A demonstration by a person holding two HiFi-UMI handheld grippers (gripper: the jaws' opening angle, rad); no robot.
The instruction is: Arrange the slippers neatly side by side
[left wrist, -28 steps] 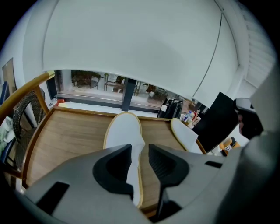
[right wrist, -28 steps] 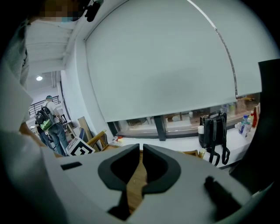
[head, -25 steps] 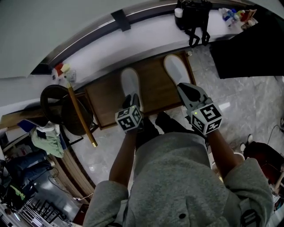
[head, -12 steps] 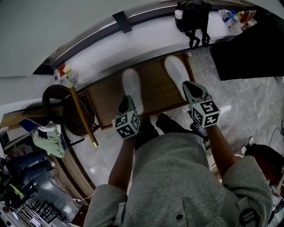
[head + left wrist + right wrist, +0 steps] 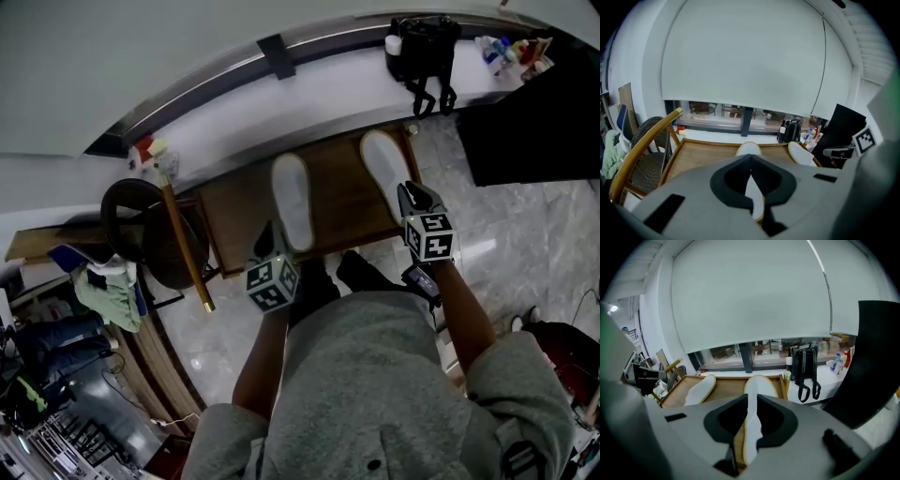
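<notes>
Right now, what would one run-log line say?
left gripper just closed on left flat white slipper | right gripper open astride right flat white slipper

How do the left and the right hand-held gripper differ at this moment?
On the left hand-held gripper the jaws have just closed, tips together; on the right hand-held gripper they stand apart. The left one pinches the left slipper at its near end; the right one only straddles the right slipper, not gripping. Both point down at the wooden tray.

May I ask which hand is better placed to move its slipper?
Left hand-held gripper, likely: it just closed on the left slipper; the right hand-held gripper is open over the right slipper.
</notes>
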